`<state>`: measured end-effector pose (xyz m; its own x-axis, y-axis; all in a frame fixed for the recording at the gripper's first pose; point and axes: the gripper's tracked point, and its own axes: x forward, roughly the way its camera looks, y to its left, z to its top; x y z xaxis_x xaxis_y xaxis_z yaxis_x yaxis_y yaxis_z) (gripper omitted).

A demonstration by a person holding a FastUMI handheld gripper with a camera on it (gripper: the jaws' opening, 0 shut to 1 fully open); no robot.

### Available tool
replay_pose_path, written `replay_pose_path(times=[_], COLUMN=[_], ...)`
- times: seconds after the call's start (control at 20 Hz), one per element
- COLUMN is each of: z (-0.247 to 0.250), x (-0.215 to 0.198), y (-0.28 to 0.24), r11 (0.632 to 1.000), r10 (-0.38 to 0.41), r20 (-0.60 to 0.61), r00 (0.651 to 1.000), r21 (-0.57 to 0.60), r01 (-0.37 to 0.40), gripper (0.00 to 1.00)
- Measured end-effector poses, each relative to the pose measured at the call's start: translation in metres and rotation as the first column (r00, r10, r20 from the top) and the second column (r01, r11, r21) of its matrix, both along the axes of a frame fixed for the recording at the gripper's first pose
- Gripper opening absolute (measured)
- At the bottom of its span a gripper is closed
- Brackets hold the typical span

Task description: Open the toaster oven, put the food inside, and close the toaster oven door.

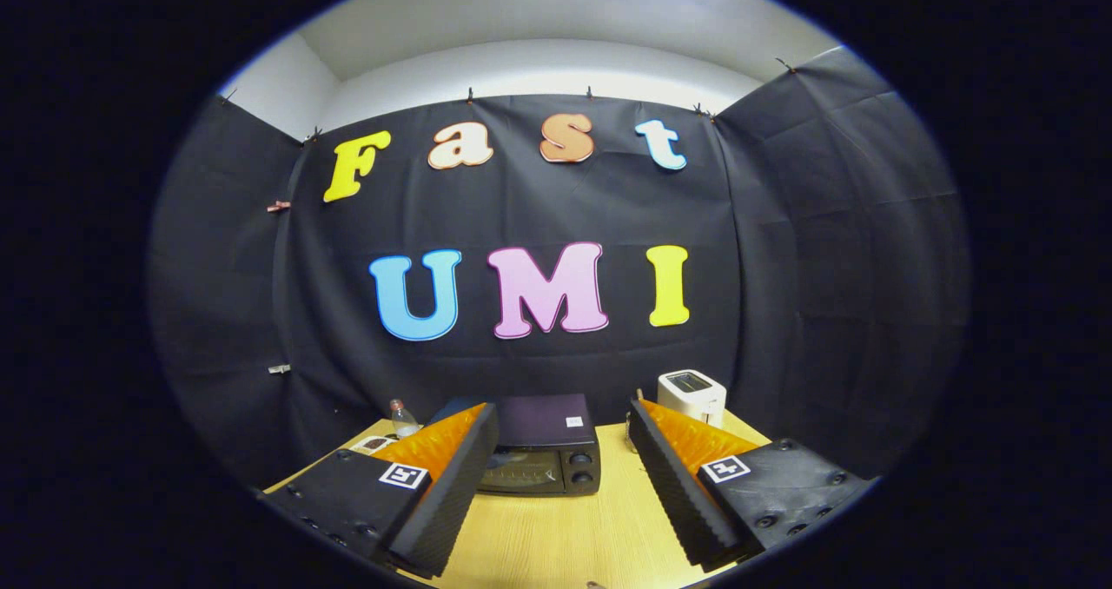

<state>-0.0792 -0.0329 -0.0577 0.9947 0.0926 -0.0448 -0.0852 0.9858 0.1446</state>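
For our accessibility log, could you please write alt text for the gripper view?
The gripper has its fingers spread open above a light wooden table, empty, aimed at a closed black toaster oven beyond them. A white pop-up toaster and a small clear plastic bottle stand farther back.

Gripper (563, 463) open, empty — toaster oven (543, 450) beyond, door closed.

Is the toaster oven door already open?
No, the toaster oven door sits closed, beyond the open gripper whose fingers hold nothing.
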Motion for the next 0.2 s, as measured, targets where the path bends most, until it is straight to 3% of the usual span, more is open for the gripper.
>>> replay_pose_path(times=[0.2], z=[0.0113], x=[-0.0006], y=[-0.0056], r11=[1.0], r10=[0.019], r20=[0.017], r00=[1.0], r21=[0.015], r01=[-0.019], gripper=[0.98])
